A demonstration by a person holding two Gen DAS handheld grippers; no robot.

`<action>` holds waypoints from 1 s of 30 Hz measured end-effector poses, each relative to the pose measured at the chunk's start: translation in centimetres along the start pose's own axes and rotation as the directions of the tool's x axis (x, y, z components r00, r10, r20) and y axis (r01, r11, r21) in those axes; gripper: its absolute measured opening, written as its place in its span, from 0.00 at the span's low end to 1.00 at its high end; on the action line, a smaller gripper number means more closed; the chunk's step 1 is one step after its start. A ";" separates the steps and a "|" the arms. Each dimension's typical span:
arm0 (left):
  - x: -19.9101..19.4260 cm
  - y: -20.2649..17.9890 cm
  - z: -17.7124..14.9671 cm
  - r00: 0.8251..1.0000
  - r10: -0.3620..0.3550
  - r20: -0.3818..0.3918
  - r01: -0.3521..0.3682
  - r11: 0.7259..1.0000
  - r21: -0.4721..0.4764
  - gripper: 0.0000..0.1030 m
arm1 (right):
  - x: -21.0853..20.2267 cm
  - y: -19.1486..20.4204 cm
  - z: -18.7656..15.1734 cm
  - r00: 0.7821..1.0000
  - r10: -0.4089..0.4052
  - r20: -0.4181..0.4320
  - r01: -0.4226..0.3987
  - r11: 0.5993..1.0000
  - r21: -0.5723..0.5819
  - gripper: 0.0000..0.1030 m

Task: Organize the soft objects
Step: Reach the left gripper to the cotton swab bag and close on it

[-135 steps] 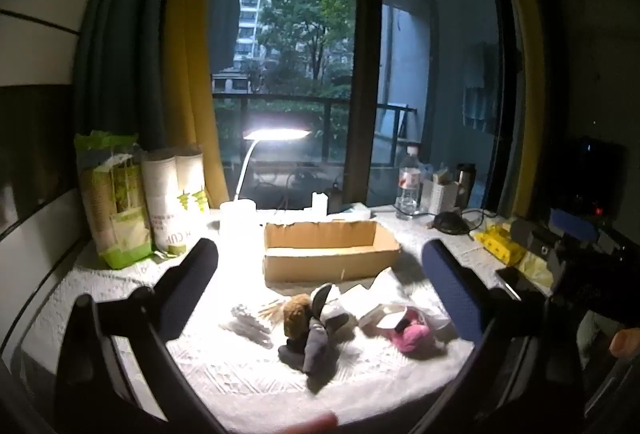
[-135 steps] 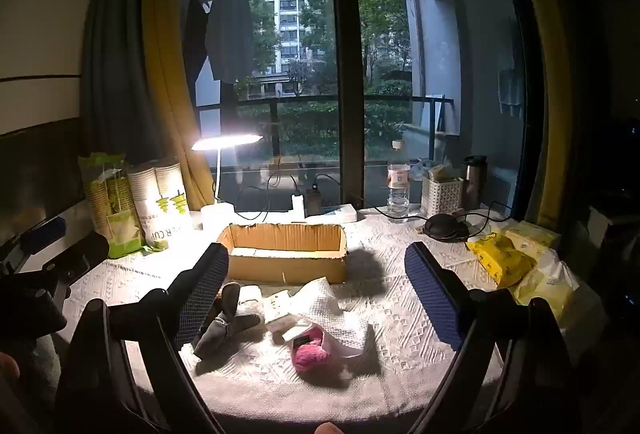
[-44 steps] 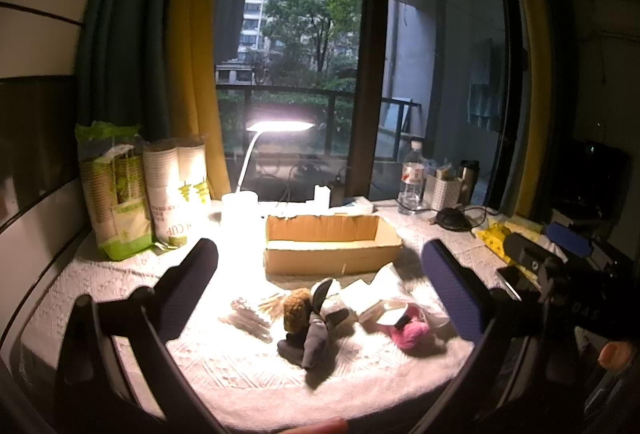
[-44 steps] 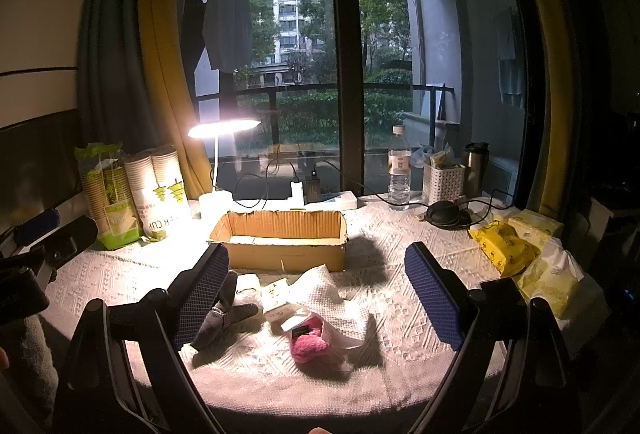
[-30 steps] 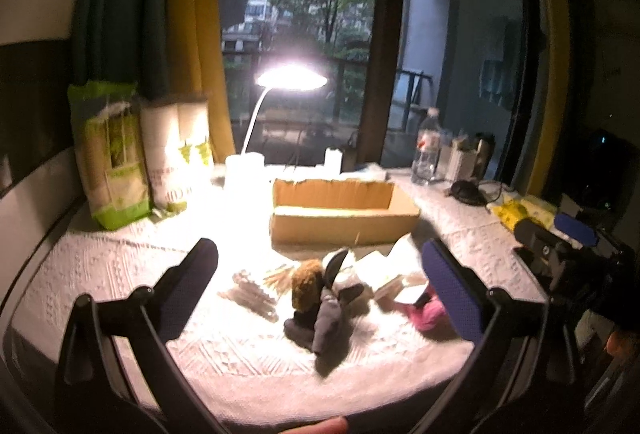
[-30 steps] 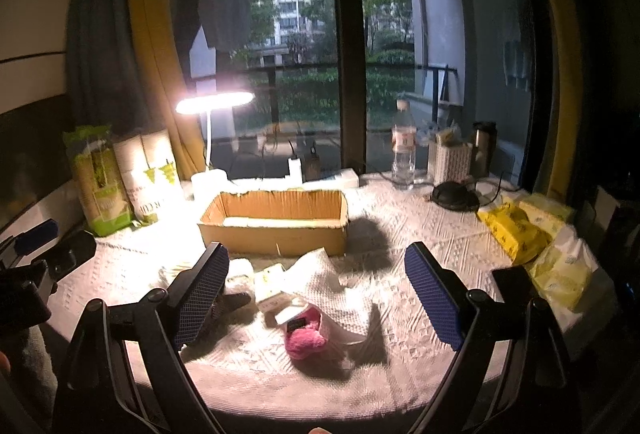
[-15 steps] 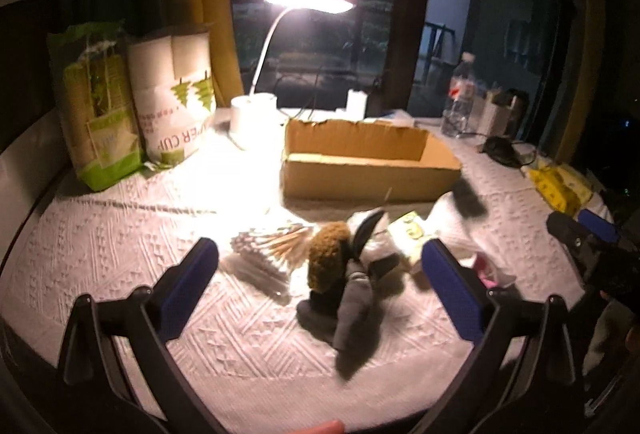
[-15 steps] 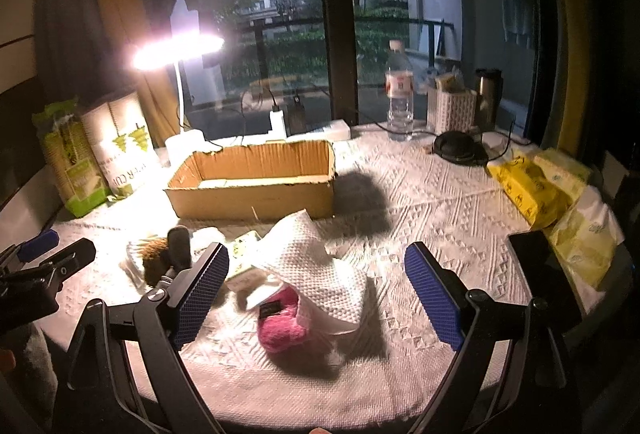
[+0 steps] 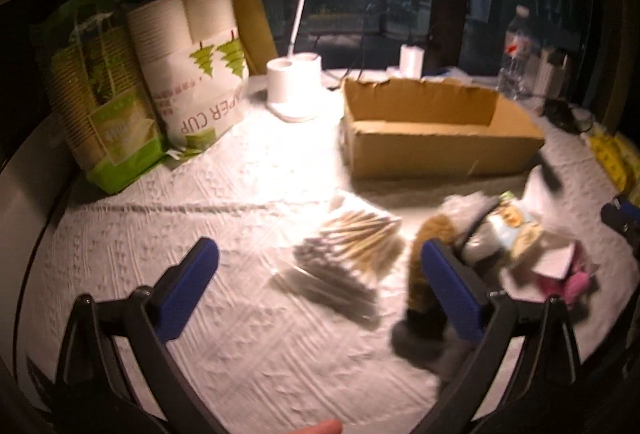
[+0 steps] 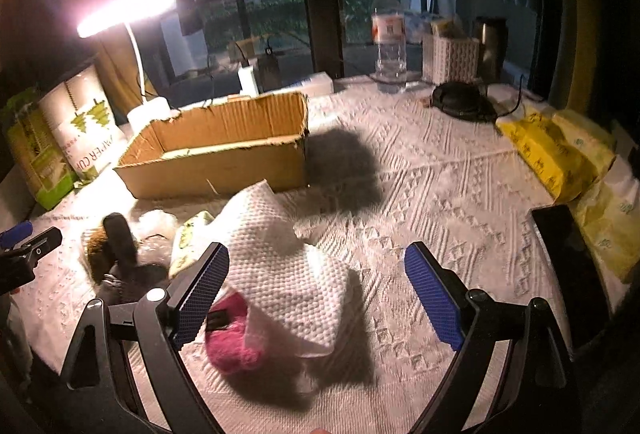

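Nearest, both grippers hang spread wide and empty over the white textured table cover (image 10: pixel 460 193): the left gripper (image 9: pixel 320 290) above a packet of cotton swabs (image 9: pixel 352 246), the right gripper (image 10: pixel 316 294) above a folded white paper towel (image 10: pixel 280 258) lying partly on a pink fluffy item (image 10: pixel 232 346). A brown and grey plush toy (image 9: pixel 428 258) lies between them. Behind stands an open cardboard box (image 10: pixel 224 149), then a lit desk lamp (image 9: pixel 312 17), packs of paper cups (image 9: pixel 200 65), a water bottle (image 10: pixel 388 33) and dark windows

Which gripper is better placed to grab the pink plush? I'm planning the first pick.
Probably the right gripper: open, with the pink plush just below its left finger. The left gripper, also open, faces the cotton swabs.
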State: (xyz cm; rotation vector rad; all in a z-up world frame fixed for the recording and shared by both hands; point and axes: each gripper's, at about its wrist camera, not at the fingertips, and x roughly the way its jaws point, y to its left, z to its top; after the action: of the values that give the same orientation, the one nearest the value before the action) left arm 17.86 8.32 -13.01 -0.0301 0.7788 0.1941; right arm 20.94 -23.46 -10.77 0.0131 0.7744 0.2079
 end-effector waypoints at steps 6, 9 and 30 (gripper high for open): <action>3.6 0.6 0.4 0.996 -0.016 -0.086 0.020 0.999 0.045 0.99 | 2.3 0.7 0.3 0.997 0.058 -0.048 -0.058 0.998 0.003 0.89; 4.5 0.6 0.6 0.995 -0.023 -0.099 0.029 0.998 0.059 0.99 | 3.2 1.3 0.7 0.994 0.092 -0.065 -0.092 0.996 -0.001 0.89; 8.7 -0.8 0.7 0.966 -0.159 -0.203 0.187 0.974 0.126 0.63 | 7.5 4.0 1.8 0.965 0.197 -0.171 -0.204 0.979 -0.026 0.54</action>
State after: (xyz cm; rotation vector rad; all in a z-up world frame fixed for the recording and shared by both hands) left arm 24.54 8.99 -18.63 0.0198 0.9757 -0.0331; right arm 26.71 -18.02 -14.28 0.0337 0.9367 0.4227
